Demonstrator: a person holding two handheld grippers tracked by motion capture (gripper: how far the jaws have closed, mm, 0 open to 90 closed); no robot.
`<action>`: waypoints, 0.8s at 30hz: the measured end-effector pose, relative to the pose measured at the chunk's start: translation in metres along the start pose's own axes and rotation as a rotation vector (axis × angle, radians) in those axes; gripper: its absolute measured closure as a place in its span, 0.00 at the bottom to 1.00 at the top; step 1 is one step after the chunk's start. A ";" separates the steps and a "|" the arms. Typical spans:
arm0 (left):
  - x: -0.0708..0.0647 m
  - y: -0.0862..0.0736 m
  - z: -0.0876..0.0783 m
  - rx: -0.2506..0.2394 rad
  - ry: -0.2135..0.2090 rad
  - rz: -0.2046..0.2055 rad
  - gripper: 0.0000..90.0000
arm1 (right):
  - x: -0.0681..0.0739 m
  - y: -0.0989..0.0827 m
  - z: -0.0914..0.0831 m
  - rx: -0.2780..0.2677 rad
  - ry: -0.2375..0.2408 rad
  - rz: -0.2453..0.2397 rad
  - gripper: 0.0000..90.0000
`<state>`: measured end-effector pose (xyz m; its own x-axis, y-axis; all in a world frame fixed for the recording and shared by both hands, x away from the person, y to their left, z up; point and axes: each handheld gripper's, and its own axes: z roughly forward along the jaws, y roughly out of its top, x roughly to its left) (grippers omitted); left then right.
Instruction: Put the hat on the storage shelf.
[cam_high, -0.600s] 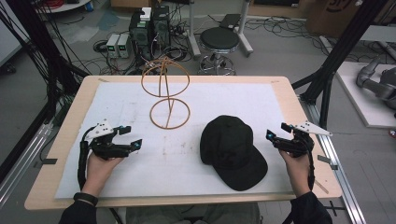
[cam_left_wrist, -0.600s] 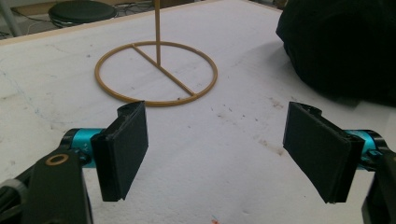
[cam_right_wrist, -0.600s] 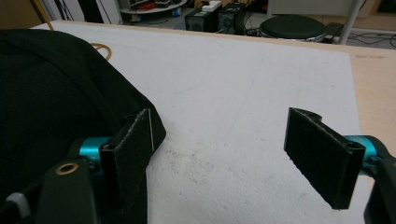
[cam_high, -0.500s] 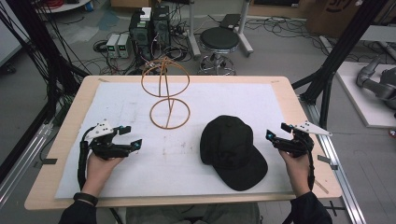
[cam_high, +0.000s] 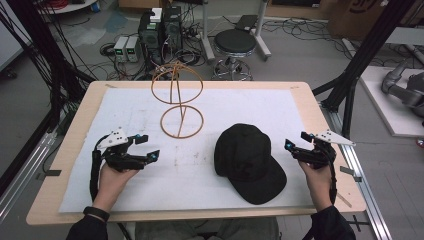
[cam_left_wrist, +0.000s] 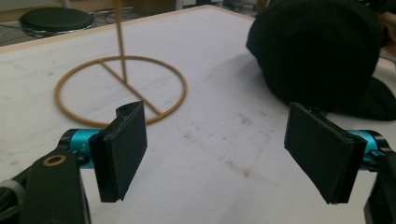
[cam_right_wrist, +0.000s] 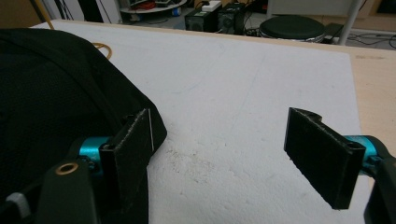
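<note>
While a person's two hands rest low on a white-covered table (cam_high: 260, 100), a black cap (cam_high: 248, 161) lies right of centre in the high view, its brim pointing toward the lower right of the frame. The left gripper (cam_high: 145, 146), at lower left, sits over bare white cover with its jaws spread apart and nothing between them; its own view shows both black pads wide of each other, the cap (cam_left_wrist: 322, 51) filling the upper right. The right gripper (cam_high: 296, 141), at the right edge of the table, stands just beside the cap, jaws likewise apart and empty; in its own view the cap (cam_right_wrist: 51, 93) crowds the left side behind the left pad, and whether the two touch cannot be told. A wire stand (cam_high: 179, 102) of two tan rings, one flat on the cover and one raised on a post, stands upper centre, near the cap but apart from it. A round stool (cam_high: 235, 42) and black equipment boxes (cam_high: 160, 30) sit on the floor beyond the table.
</note>
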<state>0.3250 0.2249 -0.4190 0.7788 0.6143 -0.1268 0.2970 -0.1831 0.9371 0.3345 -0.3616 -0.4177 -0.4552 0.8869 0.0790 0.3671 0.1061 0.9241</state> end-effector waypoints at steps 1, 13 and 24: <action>-0.002 0.001 0.002 -0.001 -0.008 -0.001 0.24 | 0.000 0.000 0.000 -0.001 0.000 0.000 0.26; -0.038 0.024 0.043 -0.025 -0.201 0.035 0.24 | 0.000 -0.003 -0.005 0.001 0.001 -0.003 0.26; -0.072 0.037 0.086 0.002 -0.333 0.057 0.24 | 0.001 -0.003 -0.006 0.000 -0.004 -0.005 0.26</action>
<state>0.3275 0.1081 -0.4037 0.9318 0.3189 -0.1734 0.2485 -0.2122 0.9451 0.3281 -0.3636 -0.4182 -0.4534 0.8883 0.0729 0.3650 0.1104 0.9244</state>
